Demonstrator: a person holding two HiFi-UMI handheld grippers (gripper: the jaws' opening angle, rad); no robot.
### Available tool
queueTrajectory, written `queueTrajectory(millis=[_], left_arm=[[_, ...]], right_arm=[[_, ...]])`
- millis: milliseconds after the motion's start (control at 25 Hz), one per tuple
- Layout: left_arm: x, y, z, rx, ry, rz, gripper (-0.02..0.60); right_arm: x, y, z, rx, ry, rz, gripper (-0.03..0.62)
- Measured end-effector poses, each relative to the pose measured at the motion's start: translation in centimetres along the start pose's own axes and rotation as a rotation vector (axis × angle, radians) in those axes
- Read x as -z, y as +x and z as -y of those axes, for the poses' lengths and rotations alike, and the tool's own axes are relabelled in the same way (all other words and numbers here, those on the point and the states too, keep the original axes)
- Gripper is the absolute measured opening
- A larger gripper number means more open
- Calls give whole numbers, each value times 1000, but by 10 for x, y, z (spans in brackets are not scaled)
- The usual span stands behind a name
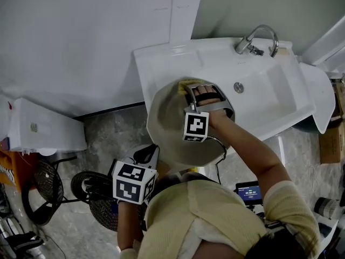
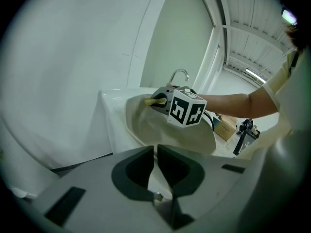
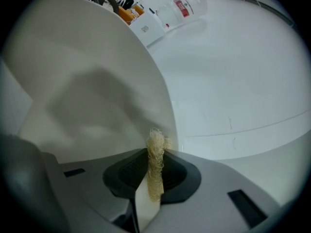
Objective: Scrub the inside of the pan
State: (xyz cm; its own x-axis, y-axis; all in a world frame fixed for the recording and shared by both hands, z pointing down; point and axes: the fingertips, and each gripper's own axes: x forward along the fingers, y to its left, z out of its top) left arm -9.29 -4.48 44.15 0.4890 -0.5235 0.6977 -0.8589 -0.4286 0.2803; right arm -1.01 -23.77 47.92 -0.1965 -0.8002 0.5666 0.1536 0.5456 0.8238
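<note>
A cream-coloured pan (image 1: 172, 128) is held tilted over the left edge of a white sink (image 1: 269, 96). My left gripper (image 1: 146, 161) is below it, shut on the pan's handle, and in the left gripper view the jaws (image 2: 156, 166) stand closed on a thin strip with the pan (image 2: 170, 130) beyond. My right gripper (image 1: 190, 89) reaches into the pan near its far rim, shut on a yellow fibrous scrubber (image 1: 186, 84). The scrubber (image 3: 155, 164) sticks up between the right jaws against the pan's inner wall (image 3: 87, 96). The right gripper (image 2: 158, 101) and the scrubber (image 2: 148, 101) also show in the left gripper view.
A chrome faucet (image 1: 257, 39) stands at the sink's back, against white walls. A white box-shaped fixture (image 1: 43, 125) is at the left, with black wire stands (image 1: 40, 190) on the grey floor. A cardboard box (image 1: 329, 134) sits at the right.
</note>
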Motion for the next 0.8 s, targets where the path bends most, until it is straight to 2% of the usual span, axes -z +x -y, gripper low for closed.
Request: queueTrajectory(millis=[240,400,600,800], left_arm=[[-1,0,0,-4,3,-1,75],[0,0,-1,-8,3,-1,75],[0,-1,-1,-10,3,-2,75],[0,0,0,-17,6,-2,75]], right_arm=[[-10,3,-15,-92,123,67,74],[-12,5,-22,-177,276,98,74],[-15,3,-32,-343,507,124,74],[-17,-1,-37,-408,569,137,74]])
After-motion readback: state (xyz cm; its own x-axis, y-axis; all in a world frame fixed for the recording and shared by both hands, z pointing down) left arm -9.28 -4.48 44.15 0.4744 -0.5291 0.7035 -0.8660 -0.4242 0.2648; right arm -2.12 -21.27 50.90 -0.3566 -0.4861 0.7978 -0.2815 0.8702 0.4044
